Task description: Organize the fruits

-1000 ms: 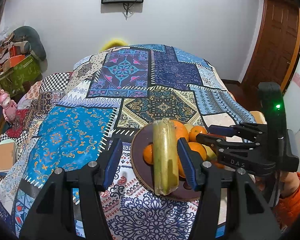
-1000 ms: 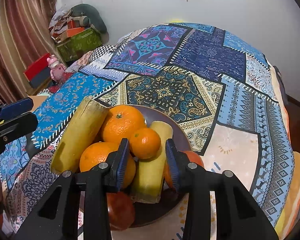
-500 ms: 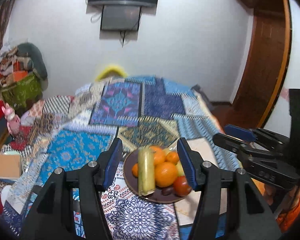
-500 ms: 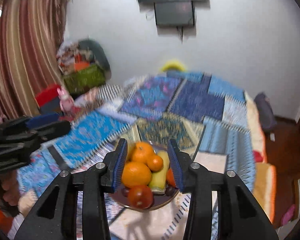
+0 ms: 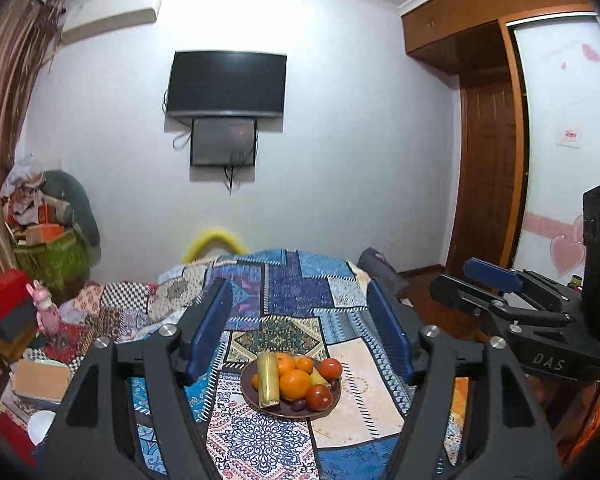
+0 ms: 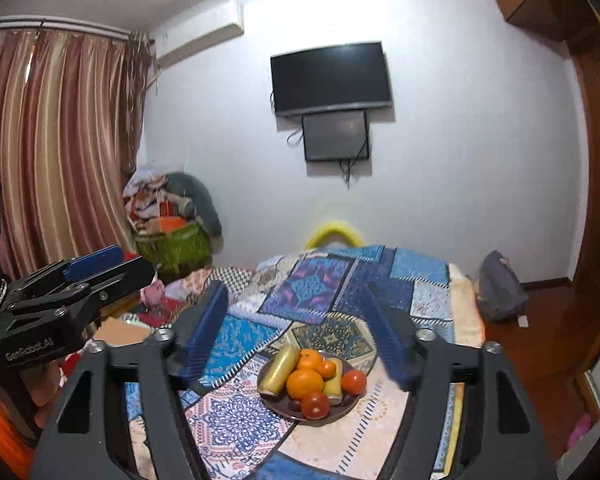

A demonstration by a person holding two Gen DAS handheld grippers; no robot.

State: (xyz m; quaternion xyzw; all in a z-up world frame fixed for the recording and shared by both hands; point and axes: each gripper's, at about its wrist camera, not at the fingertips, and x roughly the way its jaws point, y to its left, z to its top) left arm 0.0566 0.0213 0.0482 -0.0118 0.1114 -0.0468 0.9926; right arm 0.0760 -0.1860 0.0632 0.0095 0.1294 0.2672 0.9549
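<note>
Two claws hang high above the bed, both with jaws spread wide and nothing between them. In the left wrist view the left claw [image 5: 302,330] fills the lower frame, its blue pads [image 5: 210,330] framing the scene, while the right claw [image 5: 500,312] juts in from the right edge, seen from the side. In the right wrist view the right claw [image 6: 296,332] frames the lower centre and the left claw [image 6: 80,284] enters at the left edge.

Below lies a patchwork bedspread [image 5: 300,292] in blues and creams. On the white back wall hangs a dark television [image 5: 226,84]; striped curtains [image 6: 56,140] fill the upper left of the right view, and a wooden door [image 5: 488,168] stands at the right of the left view.

The brown plate [image 5: 326,408] rests on the bedspread, low in the frame between the left claw's pads and well apart from them, holding oranges [image 5: 295,385], tomatoes [image 5: 318,397] and a yellowish cylinder [image 5: 268,378].
</note>
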